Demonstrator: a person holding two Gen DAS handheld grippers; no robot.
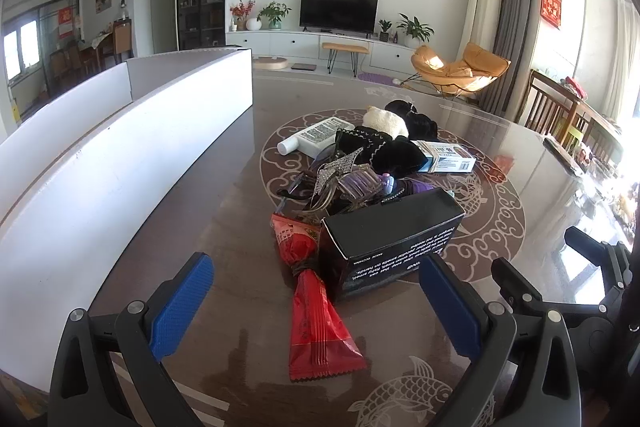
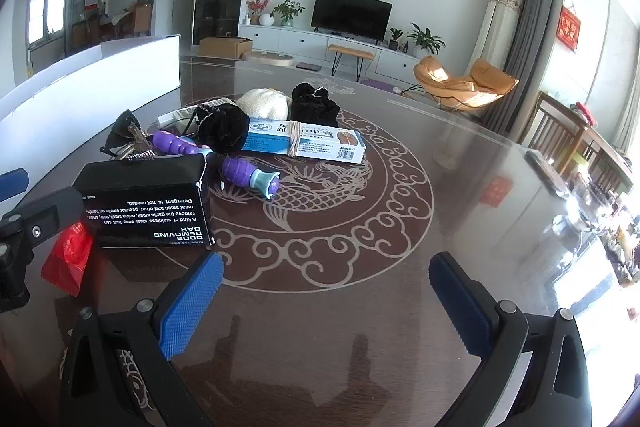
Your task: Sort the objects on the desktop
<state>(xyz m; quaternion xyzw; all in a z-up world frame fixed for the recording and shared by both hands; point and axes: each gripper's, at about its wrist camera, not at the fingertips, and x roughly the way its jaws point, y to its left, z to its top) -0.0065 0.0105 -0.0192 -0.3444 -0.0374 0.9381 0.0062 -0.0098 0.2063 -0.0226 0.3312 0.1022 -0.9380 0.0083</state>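
Observation:
A heap of small items lies on the patterned brown table (image 1: 248, 315). In the left wrist view a red snack packet (image 1: 316, 323) and a black box (image 1: 392, 239) lie nearest, between the blue pads of my open left gripper (image 1: 316, 291). Behind them sit a clear hair claw (image 1: 358, 183), black velvet pouches (image 1: 384, 151), a white tube (image 1: 316, 137) and a blue-white carton (image 1: 448, 157). In the right wrist view my right gripper (image 2: 326, 293) is open over bare tabletop, with the black box (image 2: 148, 203) to its left, a purple toy (image 2: 248, 177) and the banded carton (image 2: 308, 145) farther off.
A white divided bin (image 1: 132, 147) stands along the table's left side. A dark remote (image 2: 546, 167) lies near the right table edge, with wooden chairs (image 1: 556, 111) beyond. The right gripper's frame (image 1: 592, 279) shows at the right of the left wrist view.

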